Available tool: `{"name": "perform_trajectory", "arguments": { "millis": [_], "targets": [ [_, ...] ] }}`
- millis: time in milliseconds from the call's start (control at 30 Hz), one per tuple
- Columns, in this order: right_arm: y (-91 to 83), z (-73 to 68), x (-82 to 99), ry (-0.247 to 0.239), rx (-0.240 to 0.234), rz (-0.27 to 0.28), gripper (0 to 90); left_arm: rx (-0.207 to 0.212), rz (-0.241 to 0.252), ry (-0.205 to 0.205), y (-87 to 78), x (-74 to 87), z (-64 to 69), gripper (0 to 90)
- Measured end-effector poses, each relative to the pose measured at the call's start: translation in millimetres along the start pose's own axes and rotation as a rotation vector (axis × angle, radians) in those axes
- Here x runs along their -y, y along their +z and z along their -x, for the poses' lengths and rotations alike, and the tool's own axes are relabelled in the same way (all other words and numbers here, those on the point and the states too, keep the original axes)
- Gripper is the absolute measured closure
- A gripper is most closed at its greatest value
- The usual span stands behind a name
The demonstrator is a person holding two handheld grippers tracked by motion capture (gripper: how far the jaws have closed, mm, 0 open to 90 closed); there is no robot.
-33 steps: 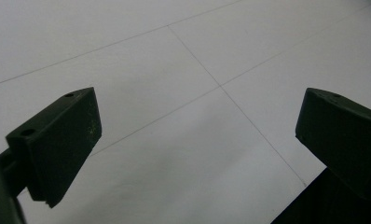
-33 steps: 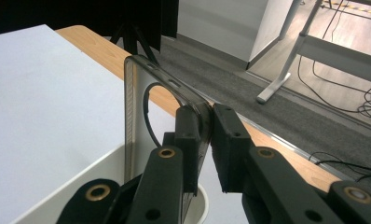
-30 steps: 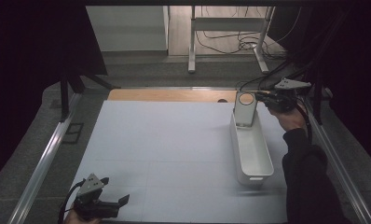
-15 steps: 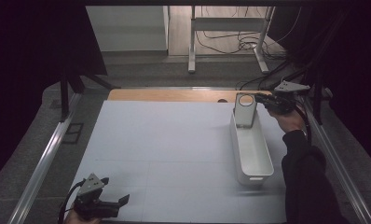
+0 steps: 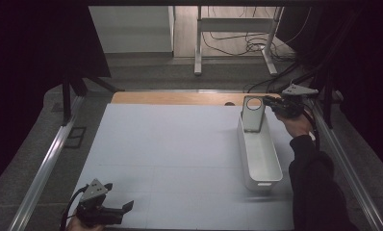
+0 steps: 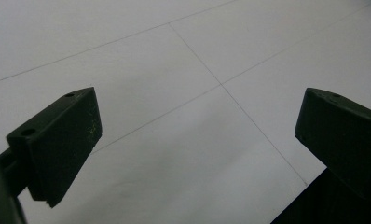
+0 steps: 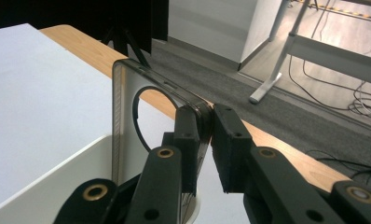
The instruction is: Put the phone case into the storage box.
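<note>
A white table surface (image 5: 180,159) is seen spread across the workspace, with a wooden strip (image 5: 175,98) left bare along its far edge. On the right part of it a long, narrow white plastic bin (image 5: 260,154) is set lengthwise. At the bin's far end a translucent grey phone case (image 5: 252,113) is stood upright, its lower edge sunk inside the bin. The case is judged light, thin and somewhat flexible, with smooth, slippery faces; the large round camera cut-out (image 7: 148,112) weakens the panel around it, so the solid rim is taken as the better place for a hold. That rim is pinched by the right gripper (image 7: 209,135), whose jaws are clamped on the case's side edge, well clear of the cut-out. A grip this narrow is thought likely to let the case pivot if it is swung quickly. At the near left corner the left gripper (image 5: 113,211) is held low over the bare surface, jaws spread with nothing between them.
</note>
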State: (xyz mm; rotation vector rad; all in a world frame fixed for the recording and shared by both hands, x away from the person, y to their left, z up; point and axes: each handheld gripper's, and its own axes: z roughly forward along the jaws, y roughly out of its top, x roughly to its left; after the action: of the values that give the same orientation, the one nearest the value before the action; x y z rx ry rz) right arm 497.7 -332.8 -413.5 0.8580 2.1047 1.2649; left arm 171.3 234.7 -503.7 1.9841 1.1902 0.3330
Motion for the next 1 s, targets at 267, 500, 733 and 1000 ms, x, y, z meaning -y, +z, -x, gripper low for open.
{"name": "perform_trajectory", "arguments": {
  "millis": [267, 500, 733, 1000],
  "targets": [
    [4.5, -1.7, -1.6, 0.033, 0.016, -0.011, 68.4, -0.001, 0.001, 0.0, -0.4, 0.3, 0.0, 1.0],
    [7.3, -4.9, -1.8, 0.058, 0.037, -0.043, 56.4, -0.001, 0.002, 0.0, -0.6, 0.4, -0.2, 0.9],
    [7.2, -6.4, -1.0, 0.084, 0.057, -0.073, 44.4, -0.001, 0.003, 0.001, -0.8, 0.6, -0.3, 0.9],
    [6.2, -3.5, 1.6, 0.133, 0.086, -0.109, 38.0, 0.001, 0.003, 0.002, -0.9, 0.7, -0.2, 0.9]
  ]
}}
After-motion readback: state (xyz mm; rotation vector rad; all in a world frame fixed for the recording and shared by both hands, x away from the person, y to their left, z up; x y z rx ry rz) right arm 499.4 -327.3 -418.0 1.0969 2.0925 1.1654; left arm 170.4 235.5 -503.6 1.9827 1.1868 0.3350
